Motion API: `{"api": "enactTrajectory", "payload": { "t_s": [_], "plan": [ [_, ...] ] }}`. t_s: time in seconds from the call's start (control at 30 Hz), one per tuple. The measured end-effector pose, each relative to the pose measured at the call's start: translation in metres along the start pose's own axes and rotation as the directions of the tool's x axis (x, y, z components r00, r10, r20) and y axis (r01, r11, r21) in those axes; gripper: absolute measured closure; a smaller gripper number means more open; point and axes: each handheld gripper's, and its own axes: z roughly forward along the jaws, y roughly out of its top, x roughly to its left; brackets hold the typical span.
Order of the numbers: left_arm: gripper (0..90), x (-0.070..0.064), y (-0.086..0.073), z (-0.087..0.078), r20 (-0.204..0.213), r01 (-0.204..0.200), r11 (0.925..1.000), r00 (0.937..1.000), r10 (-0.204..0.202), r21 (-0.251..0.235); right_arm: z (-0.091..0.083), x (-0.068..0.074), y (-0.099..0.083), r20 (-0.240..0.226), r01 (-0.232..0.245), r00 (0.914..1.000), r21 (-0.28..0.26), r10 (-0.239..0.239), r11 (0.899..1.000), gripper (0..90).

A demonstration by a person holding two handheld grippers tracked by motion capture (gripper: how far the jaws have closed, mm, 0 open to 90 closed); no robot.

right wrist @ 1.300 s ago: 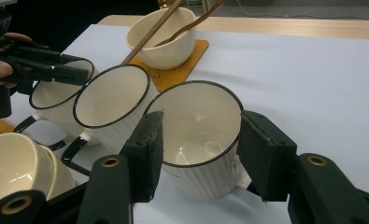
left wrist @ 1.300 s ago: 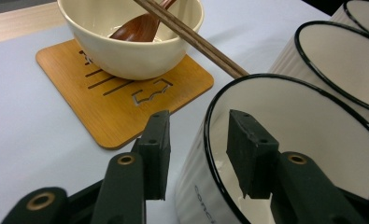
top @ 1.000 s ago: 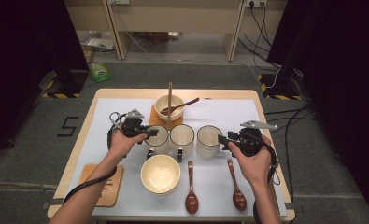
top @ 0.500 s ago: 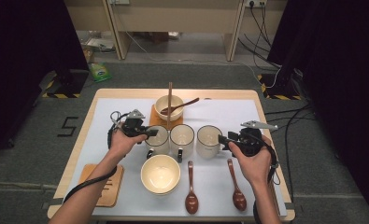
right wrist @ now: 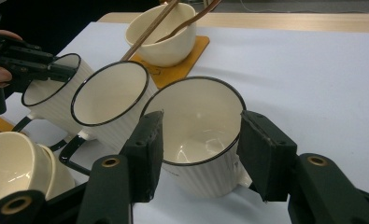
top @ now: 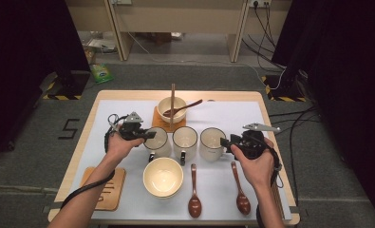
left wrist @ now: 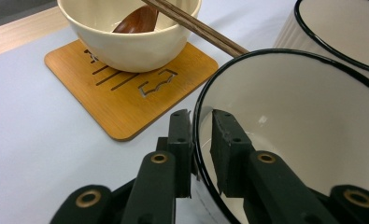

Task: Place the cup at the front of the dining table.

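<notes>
Claws [left wrist: 202,140] pinch left mug's [left wrist: 313,135] rim.

3 mugs [top: 185,141] in row, bowl on coaster [top: 172,110] behind, spoons [top: 194,192] in front.

Two wooden spoons [top: 194,195] beside a bowl [top: 163,176].

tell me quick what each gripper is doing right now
Left gripper: shut on the rim of the left mug.
Right gripper: open, jaws either side of the right mug, not clamped.
</notes>
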Motion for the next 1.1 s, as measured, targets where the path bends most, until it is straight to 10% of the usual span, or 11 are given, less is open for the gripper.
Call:
{"api": "enactTrajectory", "payload": {
  "t_s": [1.1],
  "plan": [
    [80.3, 0.011, -0.012, -0.022, -0.047, 0.015, 0.9926, 0.9987, -0.02, -0.12, -0.005, -0.002, 0.001, 0.006, 0.0, 1.0, -0.017, 0.0, 1.0, 50.1]
  ]
}}
